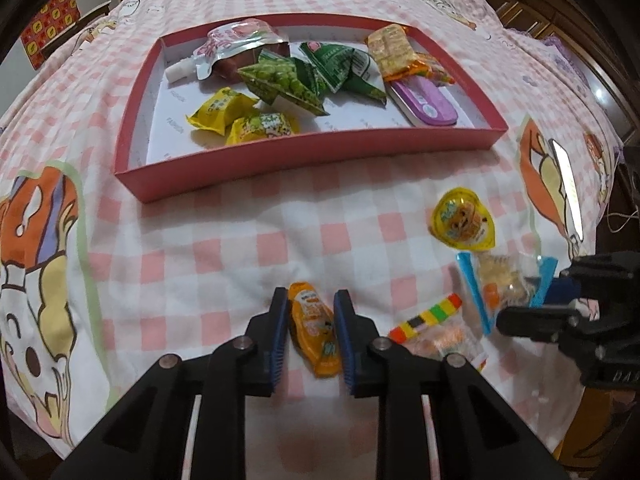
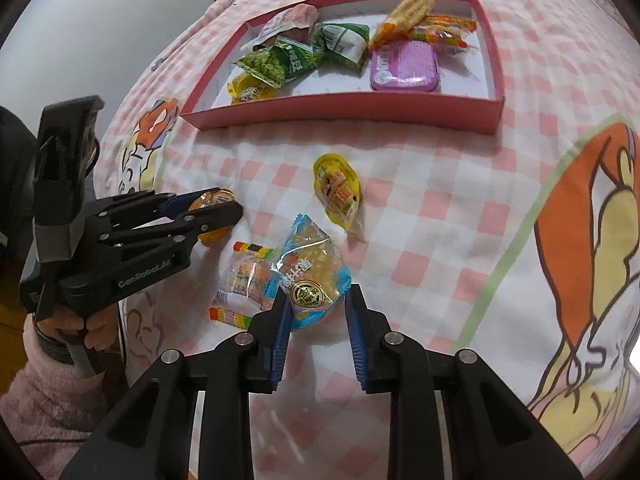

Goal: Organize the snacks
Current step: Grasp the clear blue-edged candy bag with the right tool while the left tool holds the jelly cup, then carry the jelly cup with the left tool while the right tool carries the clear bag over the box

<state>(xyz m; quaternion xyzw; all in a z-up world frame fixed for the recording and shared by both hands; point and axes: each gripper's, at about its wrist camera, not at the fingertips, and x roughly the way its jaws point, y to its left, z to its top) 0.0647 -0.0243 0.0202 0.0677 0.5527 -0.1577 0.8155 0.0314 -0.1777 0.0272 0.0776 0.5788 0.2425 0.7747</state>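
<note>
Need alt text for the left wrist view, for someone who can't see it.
The left gripper straddles an orange snack packet on a pink checked cloth, jaws open. Beyond it, a red tray holds more snacks.

Home bedroom: cartoon-print checked bedsheet (image 1: 224,240), wooden furniture (image 1: 568,36).

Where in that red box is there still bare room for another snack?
The red box has bare floor along its front right, between the yellow packets and the purple tin. The back row, from the pouch to the orange packets, is crowded.
</note>
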